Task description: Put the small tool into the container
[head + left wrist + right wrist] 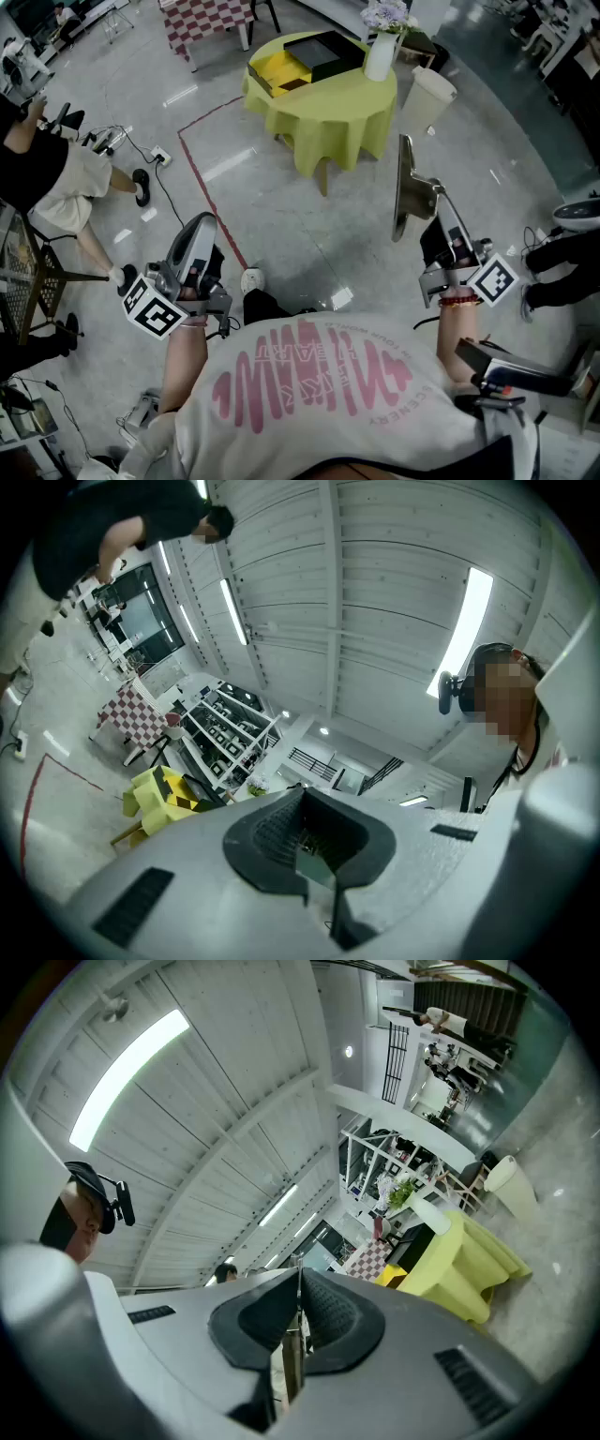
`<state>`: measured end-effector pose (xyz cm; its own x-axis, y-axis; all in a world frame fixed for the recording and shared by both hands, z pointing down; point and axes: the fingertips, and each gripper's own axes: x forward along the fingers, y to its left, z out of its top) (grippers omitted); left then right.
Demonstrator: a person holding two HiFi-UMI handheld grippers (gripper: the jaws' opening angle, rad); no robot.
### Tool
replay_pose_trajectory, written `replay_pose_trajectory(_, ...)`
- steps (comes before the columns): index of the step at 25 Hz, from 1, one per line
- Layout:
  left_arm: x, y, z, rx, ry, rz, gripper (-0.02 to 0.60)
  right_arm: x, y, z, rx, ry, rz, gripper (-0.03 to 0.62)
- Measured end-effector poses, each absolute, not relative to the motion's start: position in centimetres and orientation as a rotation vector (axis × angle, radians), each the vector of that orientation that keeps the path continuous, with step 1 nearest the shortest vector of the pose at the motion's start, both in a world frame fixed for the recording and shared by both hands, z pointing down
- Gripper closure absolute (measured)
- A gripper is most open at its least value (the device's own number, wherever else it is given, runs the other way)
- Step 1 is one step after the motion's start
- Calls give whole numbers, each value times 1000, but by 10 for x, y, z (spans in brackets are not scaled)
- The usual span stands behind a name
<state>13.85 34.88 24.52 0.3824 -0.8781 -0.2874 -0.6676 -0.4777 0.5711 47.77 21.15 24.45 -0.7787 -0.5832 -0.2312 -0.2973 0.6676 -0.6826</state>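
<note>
A yellow and black box container [300, 61] lies open on the round table with the lime cloth [328, 117], far ahead of me across the floor. I see no small tool in any view. My left gripper [202, 223] is raised at my left side, pointing up and away, with its jaws together and nothing between them [305, 791]. My right gripper [405, 145] stands higher at my right, its pads pressed along one seam [299, 1271] and holding nothing. The right gripper view shows the table [473, 1260] at the far right. Both gripper views mostly show the ceiling.
A white vase with flowers [382, 52] stands on the table beside the box. A white bin [427, 94] sits to the table's right. A red tape line [202, 183] runs over the grey floor. A seated person [52, 178] and cables [155, 155] are at the left.
</note>
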Motion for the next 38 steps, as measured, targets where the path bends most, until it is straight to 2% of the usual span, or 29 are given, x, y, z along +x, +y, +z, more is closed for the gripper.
replay_pose_trajectory(21,113,299,247,2293,-1276,-799,572,452,178,254,-748,2424,-921,582)
replay_pose_trajectory(38,-45,195,212,2388,-1099,-786,572,304,113,226,-868,2319,-855,582)
